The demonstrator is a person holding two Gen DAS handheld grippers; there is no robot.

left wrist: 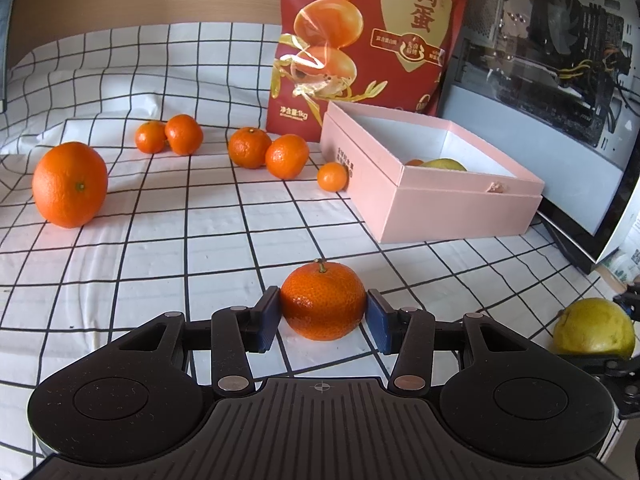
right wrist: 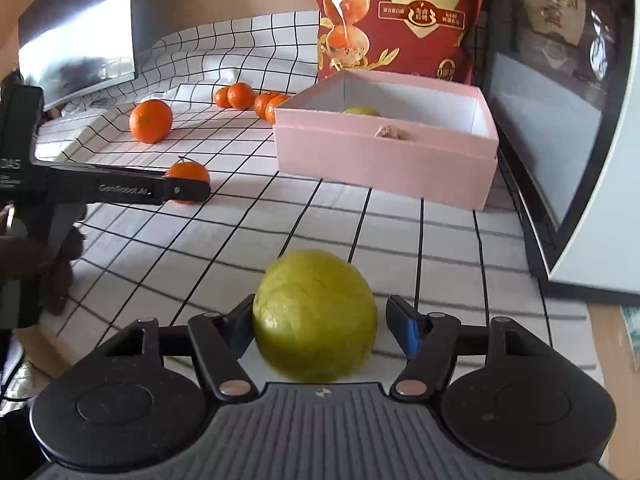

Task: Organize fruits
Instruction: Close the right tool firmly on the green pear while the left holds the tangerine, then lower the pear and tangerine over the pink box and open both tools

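Checked cloth over table, pink box at rear right before a red snack bag.

- Left tool: narrow, both pads against a stemmed mandarin resting on the cloth.
- Right tool: mid-width around a yellow-green citrus; left pad touching, right pad just clear.
- Box contents: one yellow-green fruit, a sliver of orange beside it.
- Loose stock: large orange, five small mandarins near the bag.

Step judged: pick-up of two fruits. Next calls for the right tool to seat fully, then lift and carry both over the box rim.
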